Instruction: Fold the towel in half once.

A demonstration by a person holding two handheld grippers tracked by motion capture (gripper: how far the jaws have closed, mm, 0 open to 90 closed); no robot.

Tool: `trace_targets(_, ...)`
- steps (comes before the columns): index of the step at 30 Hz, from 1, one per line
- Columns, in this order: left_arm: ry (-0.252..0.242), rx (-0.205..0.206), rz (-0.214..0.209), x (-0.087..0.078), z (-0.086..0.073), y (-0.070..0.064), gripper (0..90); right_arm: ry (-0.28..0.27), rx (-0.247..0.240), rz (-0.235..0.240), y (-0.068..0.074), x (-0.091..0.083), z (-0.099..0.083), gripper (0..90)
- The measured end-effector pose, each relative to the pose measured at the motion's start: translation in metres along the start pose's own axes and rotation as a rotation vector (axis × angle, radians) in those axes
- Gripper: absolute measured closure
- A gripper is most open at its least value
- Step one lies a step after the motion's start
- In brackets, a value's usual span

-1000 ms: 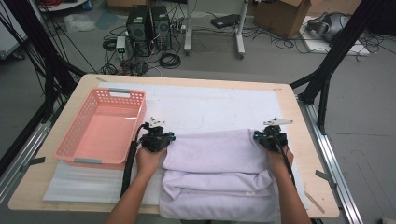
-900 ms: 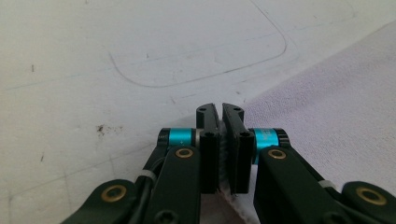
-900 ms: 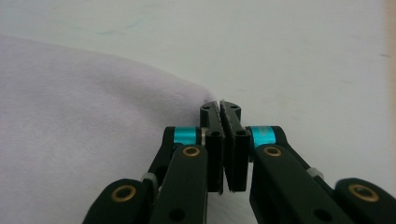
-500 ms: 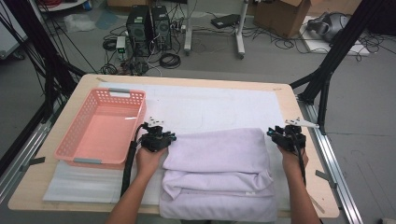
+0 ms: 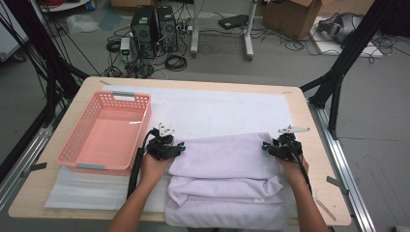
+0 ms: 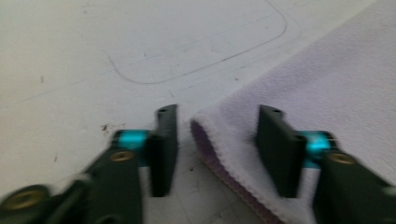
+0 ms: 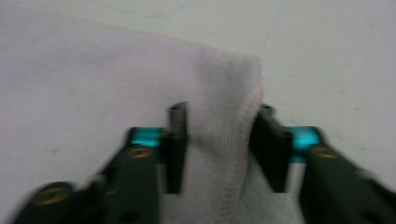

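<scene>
Right gripper view: towel (image 7: pixel 140 79) corner between parted jaws, seemingly unclamped.

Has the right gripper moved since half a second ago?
Yes. The right gripper has come back inward from near the table's right edge, onto the towel's right corner.

Beyond the folded towel (image 5: pixel 227 181), bare white mat (image 5: pixel 217 111) is lying open across the far half of the worktop (image 5: pixel 302 125), offering free passage there. The pink basket (image 5: pixel 104 130) is standing just beside the left gripper (image 5: pixel 167 145), blocking movement to that side. On the right gripper's (image 5: pixel 283 145) outer side, a narrow strip of worktop is staying unoccupied up to the edge.
</scene>
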State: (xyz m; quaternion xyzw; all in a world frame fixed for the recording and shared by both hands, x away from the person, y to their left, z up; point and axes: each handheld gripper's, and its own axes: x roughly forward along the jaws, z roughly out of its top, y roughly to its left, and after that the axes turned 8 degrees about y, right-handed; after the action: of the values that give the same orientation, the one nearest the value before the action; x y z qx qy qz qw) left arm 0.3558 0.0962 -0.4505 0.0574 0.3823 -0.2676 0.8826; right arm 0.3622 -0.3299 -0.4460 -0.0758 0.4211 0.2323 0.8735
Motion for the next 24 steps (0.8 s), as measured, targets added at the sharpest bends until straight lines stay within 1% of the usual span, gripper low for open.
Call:
trace_targets(1, 0.002, -0.017, -0.011, 0.001, 0.001, -0.001, 85.0, -0.002, -0.008, 0.026, 0.002, 0.000, -0.001, 82.3)
trace_targets(2, 0.002, -0.020, 0.000, 0.001, 0.002, -0.002, 85.2, -0.003, -0.028, 0.003, 0.005, 0.000, 0.000, 83.7)
trace_targets(3, 0.011, -0.017, 0.008, 0.002, 0.005, -0.002, 85.6, -0.001, -0.039, -0.006, 0.006, 0.000, 0.000, 84.6)
trace_targets(4, 0.008, -0.025, 0.019, 0.002, 0.008, -0.002, 85.7, -0.004, -0.039, -0.007, 0.006, 0.000, 0.001, 84.9)
trace_targets(5, -0.006, -0.035, 0.019, 0.001, 0.012, 0.000, 85.8, -0.014, -0.038, -0.018, 0.004, -0.001, 0.001, 85.1)
trace_targets(6, -0.025, -0.055, 0.016, 0.001, 0.017, 0.003, 85.8, -0.031, -0.031, -0.025, 0.002, -0.002, 0.003, 85.2)
trace_targets(7, -0.034, -0.068, 0.017, 0.000, 0.022, 0.005, 85.8, -0.045, -0.020, -0.031, 0.000, -0.003, 0.004, 85.3)
trace_targets(8, -0.047, -0.073, 0.027, 0.001, 0.028, 0.007, 85.8, -0.062, -0.019, -0.041, -0.001, -0.003, 0.007, 85.3)
trace_targets(9, -0.055, -0.083, 0.034, 0.002, 0.033, 0.010, 85.8, -0.074, -0.024, -0.051, -0.001, -0.003, 0.010, 85.3)
trace_targets(10, -0.052, -0.096, 0.039, 0.004, 0.039, 0.015, 85.8, -0.089, -0.026, -0.061, -0.002, -0.003, 0.014, 85.3)
trace_targets(12, -0.076, -0.132, 0.042, 0.007, 0.049, 0.023, 85.8, -0.104, -0.018, -0.068, -0.005, -0.001, 0.022, 85.3)
trace_targets(13, -0.078, -0.136, 0.047, 0.009, 0.054, 0.027, 85.8, -0.109, -0.007, -0.070, -0.007, 0.001, 0.027, 85.2)
trace_targets(14, -0.090, -0.144, 0.046, 0.012, 0.058, 0.030, 85.8, -0.123, -0.008, -0.078, -0.009, 0.002, 0.031, 85.2)
trace_targets(16, -0.080, -0.151, 0.057, 0.019, 0.064, 0.035, 85.8, -0.136, 0.008, -0.090, -0.012, 0.006, 0.040, 85.2)
trace_targets(17, -0.072, -0.146, 0.060, 0.023, 0.068, 0.037, 85.8, -0.142, 0.018, -0.097, -0.014, 0.008, 0.044, 85.2)
trace_targets(18, -0.073, -0.157, 0.061, 0.026, 0.071, 0.039, 85.8, -0.145, 0.022, -0.102, -0.016, 0.010, 0.047, 85.2)
trace_targets(19, -0.066, -0.157, 0.062, 0.028, 0.074, 0.041, 85.8, -0.148, 0.026, -0.108, -0.018, 0.013, 0.050, 85.2)
trace_targets(21, -0.071, -0.149, 0.073, 0.033, 0.082, 0.042, 85.8, -0.150, 0.045, -0.115, -0.023, 0.017, 0.056, 85.2)
trace_targets(22, -0.082, -0.157, 0.072, 0.035, 0.085, 0.043, 85.8, -0.156, 0.055, -0.115, -0.026, 0.019, 0.058, 85.2)
trace_targets(23, -0.076, -0.156, 0.075, 0.036, 0.090, 0.045, 85.8, -0.163, 0.060, -0.123, -0.028, 0.020, 0.060, 85.2)
trace_targets(24, -0.081, -0.149, 0.079, 0.039, 0.095, 0.046, 85.8, -0.167, 0.078, -0.121, -0.031, 0.022, 0.062, 85.2)
